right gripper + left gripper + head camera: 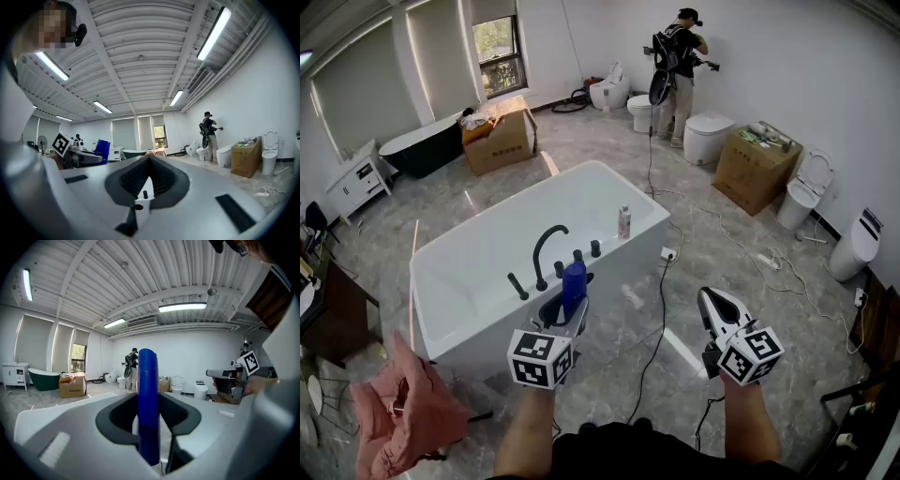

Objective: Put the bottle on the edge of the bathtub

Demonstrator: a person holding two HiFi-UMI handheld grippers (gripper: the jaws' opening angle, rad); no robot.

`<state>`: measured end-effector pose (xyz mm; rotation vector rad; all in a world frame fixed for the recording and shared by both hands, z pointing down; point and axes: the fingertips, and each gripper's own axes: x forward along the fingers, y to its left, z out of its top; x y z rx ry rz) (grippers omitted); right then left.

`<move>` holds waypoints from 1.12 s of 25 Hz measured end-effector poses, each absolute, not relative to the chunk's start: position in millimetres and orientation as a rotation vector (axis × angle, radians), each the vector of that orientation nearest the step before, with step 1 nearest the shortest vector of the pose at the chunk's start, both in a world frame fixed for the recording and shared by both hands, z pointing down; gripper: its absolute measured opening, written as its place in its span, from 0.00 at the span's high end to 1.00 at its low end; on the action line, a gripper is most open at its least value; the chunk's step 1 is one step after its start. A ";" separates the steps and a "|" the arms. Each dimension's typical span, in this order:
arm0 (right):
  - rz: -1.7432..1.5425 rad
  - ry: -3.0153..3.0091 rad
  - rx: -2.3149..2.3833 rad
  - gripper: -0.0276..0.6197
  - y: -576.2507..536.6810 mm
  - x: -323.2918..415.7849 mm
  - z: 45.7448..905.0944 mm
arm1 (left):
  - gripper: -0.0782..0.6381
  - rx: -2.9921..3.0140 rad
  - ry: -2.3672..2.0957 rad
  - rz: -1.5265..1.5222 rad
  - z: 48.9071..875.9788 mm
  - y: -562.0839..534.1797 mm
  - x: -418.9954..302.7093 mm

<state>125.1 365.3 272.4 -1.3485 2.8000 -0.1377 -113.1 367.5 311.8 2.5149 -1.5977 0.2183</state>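
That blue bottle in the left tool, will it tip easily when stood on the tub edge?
Likely tippy: the blue bottle is tall and slim, and the bathtub rim looks smooth. Its glossy sides may slip in the left tool. It seems stiff, undented where gripped.

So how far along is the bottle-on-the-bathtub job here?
Done: the left gripper grips the tall blue plastic bottle in its jaws. In hand: it is held upright in the air by the white bathtub. Left: set it on the rim and let go. The right gripper is shut, empty.
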 end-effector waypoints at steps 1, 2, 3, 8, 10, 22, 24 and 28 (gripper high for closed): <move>-0.141 2.800 -1.348 0.94 365.8 127.5 273.8 | 0.67 2.514 -1.597 0.220 312.3 368.1 -111.1; -0.143 2.801 -1.347 0.94 366.4 130.0 274.7 | 0.67 2.512 -1.597 0.221 312.6 368.7 -108.8; -0.144 2.802 -1.347 0.94 367.1 132.8 275.1 | 0.67 2.511 -1.597 0.222 312.9 369.3 -106.1; -0.161 2.798 -1.348 0.94 369.9 152.6 279.7 | 0.67 2.504 -1.602 0.222 314.2 371.3 -88.8; -0.177 2.790 -1.363 0.94 370.5 162.7 282.4 | 0.67 2.496 -1.603 0.223 315.5 372.1 -82.6; -0.357 2.773 -1.326 0.94 382.9 221.8 304.1 | 0.67 2.490 -1.607 0.237 320.8 379.3 -36.9; -0.380 2.781 -1.314 0.94 384.4 223.5 308.7 | 0.67 2.489 -1.599 0.242 323.0 379.2 -32.2; -0.417 2.794 -1.301 0.94 384.8 224.5 316.2 | 0.67 2.493 -1.585 0.247 324.9 374.3 -27.4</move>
